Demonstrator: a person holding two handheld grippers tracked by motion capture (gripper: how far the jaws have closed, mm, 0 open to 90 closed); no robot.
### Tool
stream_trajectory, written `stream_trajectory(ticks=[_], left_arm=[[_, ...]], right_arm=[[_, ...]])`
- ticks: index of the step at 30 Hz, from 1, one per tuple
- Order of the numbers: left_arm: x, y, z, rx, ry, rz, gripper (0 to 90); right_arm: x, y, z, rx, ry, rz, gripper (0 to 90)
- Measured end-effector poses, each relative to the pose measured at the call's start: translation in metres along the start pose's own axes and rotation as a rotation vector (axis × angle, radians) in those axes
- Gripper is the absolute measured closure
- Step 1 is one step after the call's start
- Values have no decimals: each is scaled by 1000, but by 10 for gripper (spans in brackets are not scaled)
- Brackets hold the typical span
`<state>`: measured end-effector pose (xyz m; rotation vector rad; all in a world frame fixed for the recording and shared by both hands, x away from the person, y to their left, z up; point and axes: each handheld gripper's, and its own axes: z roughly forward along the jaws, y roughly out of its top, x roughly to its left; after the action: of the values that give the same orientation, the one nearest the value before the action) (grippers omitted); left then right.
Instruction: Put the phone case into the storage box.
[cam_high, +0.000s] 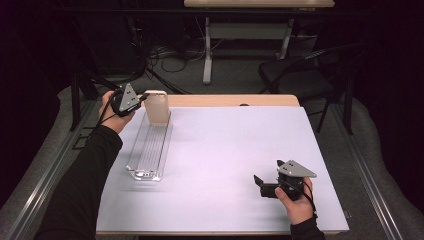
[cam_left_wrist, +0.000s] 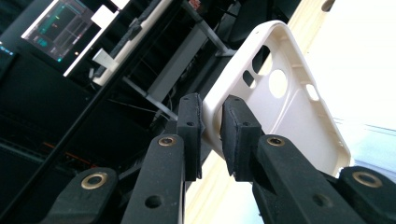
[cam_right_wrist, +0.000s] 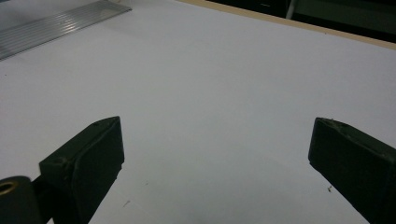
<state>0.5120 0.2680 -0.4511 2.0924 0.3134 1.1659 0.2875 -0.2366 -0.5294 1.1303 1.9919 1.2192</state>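
Two risks: left gripper (cam_left_wrist: 211, 135) pinches only the cream plastic phone case's (cam_left_wrist: 280, 102) thin rim above the clear ribbed rack (cam_high: 150, 147), apparently unseated; a twist could drop it. Right gripper (cam_right_wrist: 215, 154) rests spread apart.

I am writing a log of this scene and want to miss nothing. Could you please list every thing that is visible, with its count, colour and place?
phone case: 1, cream white, upright at the far end of the rack, its edge clamped between the left gripper's jaws
rack: 1, clear with ribs, long, lying on the left part of the table
table: 1, white top with a wooden far edge, centre of the high view
chair: 1, black, on the floor beyond the table's far right corner
desk: 1, pale frame, behind the table
cables: several, black, on the floor at the back
left gripper: 1, black, at the far left of the table
right gripper: 1, black, jaws wide apart, low over the near right of the table
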Motion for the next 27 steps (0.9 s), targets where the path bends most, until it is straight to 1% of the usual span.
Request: stream_trajectory(ticks=[2,4,10,14,18,22,27], left_arm=[[-1,-1,1,4,0,6,787],[-2,-1,3,2,3,1,786],[-4,-1,7,4,-3,9,785],[-4,-2,8,5,-4,4,784],[-3,-2,9,8,2,28,784],[-4,-2,10,7,12,41,783],[-2,-4,10,25,20,67,778]], right_arm=[[0,0,0,5,2,0,31],[0,0,0,6,3,1,31],[1,-1,0,12,10,-1,31],[1,-1,0,15,12,-2,31],[1,-2,1,11,11,-3,31],[1,-2,1,18,15,-5,31],[2,-3,2,19,16,-4,31]])
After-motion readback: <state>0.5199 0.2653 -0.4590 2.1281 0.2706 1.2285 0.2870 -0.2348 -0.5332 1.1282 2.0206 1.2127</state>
